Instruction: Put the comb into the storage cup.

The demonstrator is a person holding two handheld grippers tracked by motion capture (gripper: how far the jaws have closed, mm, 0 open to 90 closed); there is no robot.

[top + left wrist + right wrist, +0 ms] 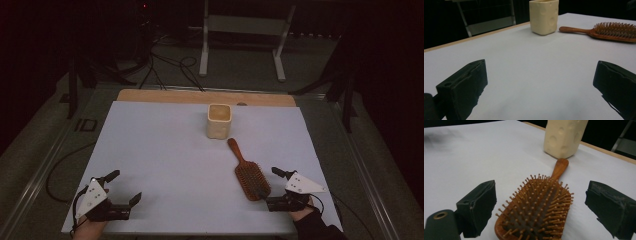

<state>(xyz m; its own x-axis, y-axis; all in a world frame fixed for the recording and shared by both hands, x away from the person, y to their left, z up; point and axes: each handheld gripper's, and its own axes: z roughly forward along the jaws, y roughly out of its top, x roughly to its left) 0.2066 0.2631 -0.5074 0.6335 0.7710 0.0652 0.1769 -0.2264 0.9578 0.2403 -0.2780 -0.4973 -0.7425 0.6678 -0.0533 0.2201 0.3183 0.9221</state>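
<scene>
Wooden hairbrush (248, 172) lying bristles-up at lower right of the high view, handle slanting up-left toward the cream cup (219, 121) (upright, near top centre). Right gripper (272, 186) at the brush's head end, jaws spread wide either side of it, not pressing. Left gripper (123, 188) at lower left, jaws apart over bare white table sheet (165, 150).

One cup (219, 121); one hairbrush (248, 173) just right of the cup; two grippers nearer than it.
</scene>
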